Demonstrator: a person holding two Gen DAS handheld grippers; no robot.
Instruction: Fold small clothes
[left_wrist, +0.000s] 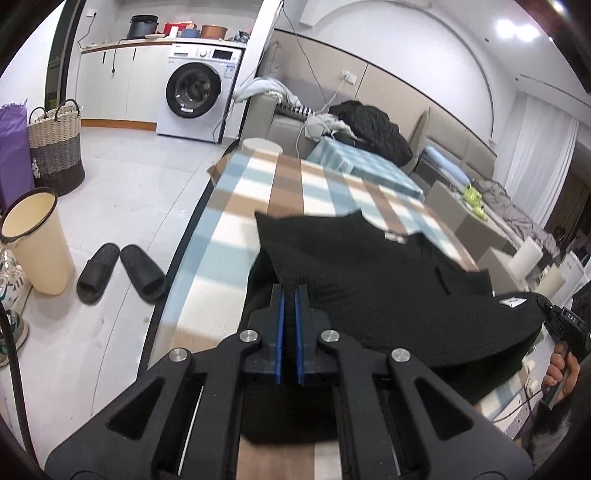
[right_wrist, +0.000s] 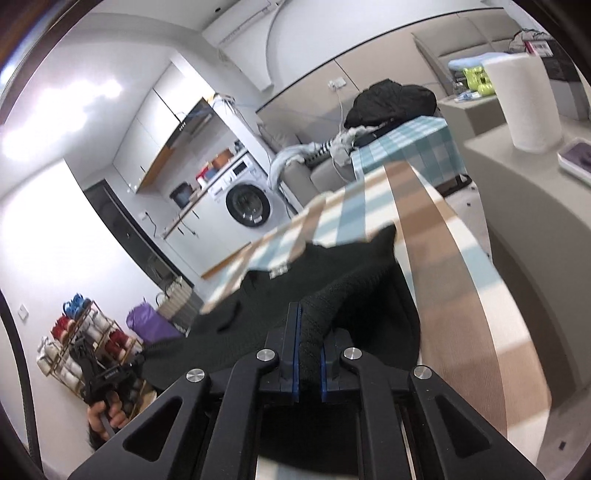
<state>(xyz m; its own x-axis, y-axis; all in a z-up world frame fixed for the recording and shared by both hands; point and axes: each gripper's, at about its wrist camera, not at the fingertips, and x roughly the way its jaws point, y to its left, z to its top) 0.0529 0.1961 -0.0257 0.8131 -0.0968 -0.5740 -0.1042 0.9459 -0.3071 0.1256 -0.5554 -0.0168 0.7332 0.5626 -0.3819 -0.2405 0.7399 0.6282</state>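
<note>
Long table with a dark rim (left_wrist: 173, 258), covered by a checked cloth in pale blue, tan and white (left_wrist: 258, 184). A black knitted garment (left_wrist: 369, 280) with a small white label lay spread on the cloth, partly raised off it. A white cylindrical object (left_wrist: 262, 144) stood at the table's far end.

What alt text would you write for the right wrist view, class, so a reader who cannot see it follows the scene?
The right gripper is shut on a bunched edge of a black garment lying on a checked tablecloth. At lower left a hand holds the left gripper, with a washing machine behind.
</note>
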